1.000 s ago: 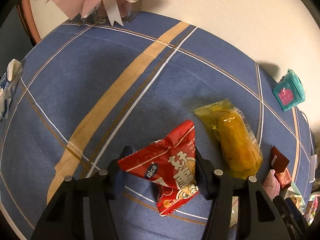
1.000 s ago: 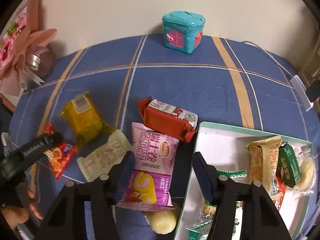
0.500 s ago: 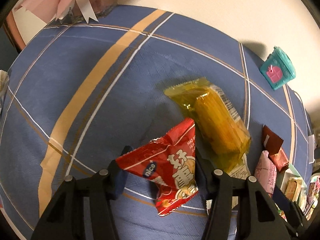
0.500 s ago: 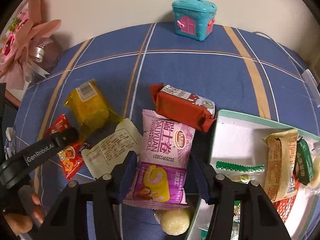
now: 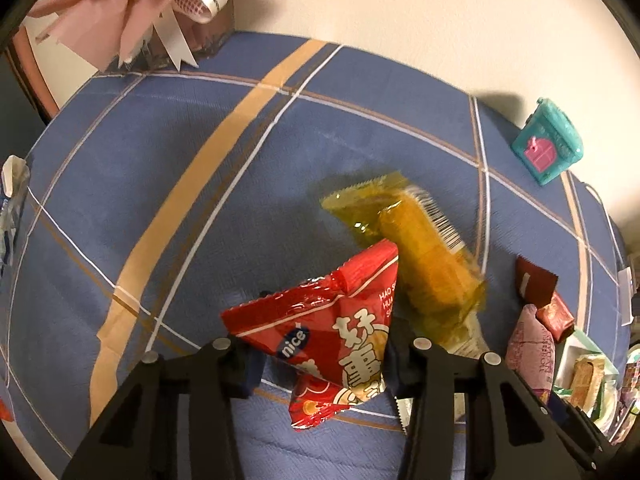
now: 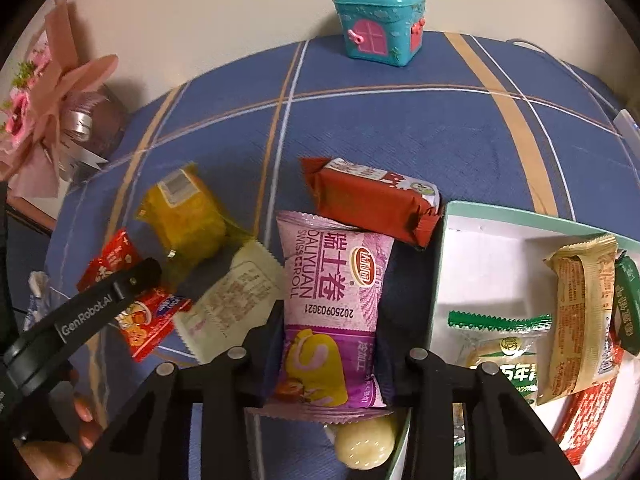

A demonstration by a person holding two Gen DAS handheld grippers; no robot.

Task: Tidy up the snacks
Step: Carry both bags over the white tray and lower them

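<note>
Left gripper (image 5: 320,356): black plastic jaws clamped on a glossy red foil snack packet (image 5: 324,332), crinkled and roughly triangular, held above the blue plaid tablecloth (image 5: 168,160).

Right gripper (image 6: 328,364): jaws closed against a purple Swiss roll packet (image 6: 332,304), rectangular with crimped ends, just beside the tray.

Yellow translucent cake wrapper (image 5: 416,256): oblong, barcode label, lying on the cloth just beyond the red packet.

Red-brown bar wrapper (image 6: 372,200): blocky, its edge overlapping the purple packet's top.

White tray (image 6: 480,240): green-rimmed, holding several wrapped snacks.

Teal house-shaped box (image 6: 380,24): hard plastic, at the wall.
</note>
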